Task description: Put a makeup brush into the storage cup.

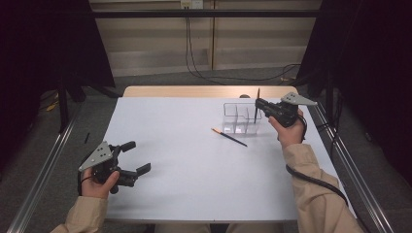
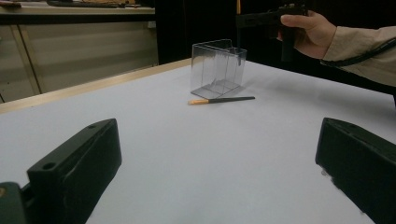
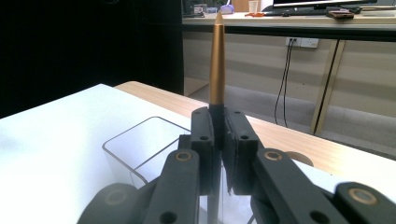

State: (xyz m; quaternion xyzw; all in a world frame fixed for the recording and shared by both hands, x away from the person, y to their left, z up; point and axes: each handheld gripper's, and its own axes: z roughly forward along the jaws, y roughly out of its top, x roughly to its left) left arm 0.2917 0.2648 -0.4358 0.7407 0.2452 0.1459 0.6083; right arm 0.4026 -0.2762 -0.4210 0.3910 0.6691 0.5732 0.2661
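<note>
A clear plastic box (image 1: 236, 112) with compartments stands on the white table (image 1: 184, 165) at the back right. My right gripper (image 1: 258, 103) hovers just above it, shut on a dark pen (image 1: 258, 93) held upright, its lower end dipping into the box. In the right gripper view the pen's copper end (image 3: 216, 60) rises from the shut jaws of the right gripper (image 3: 218, 126), above the box rim (image 3: 140, 133). A second dark pen (image 1: 229, 137) with an orange tip lies flat in front of the box. My left gripper (image 1: 137, 157) rests open near the front left, holding nothing.
The left gripper view looks across bare tabletop to the lying pen (image 2: 222, 99), the box (image 2: 217, 67) and the far hand with its gripper (image 2: 271, 18). A wooden strip (image 1: 194, 91) borders the table's far edge. Metal rails (image 1: 43, 165) run along both sides.
</note>
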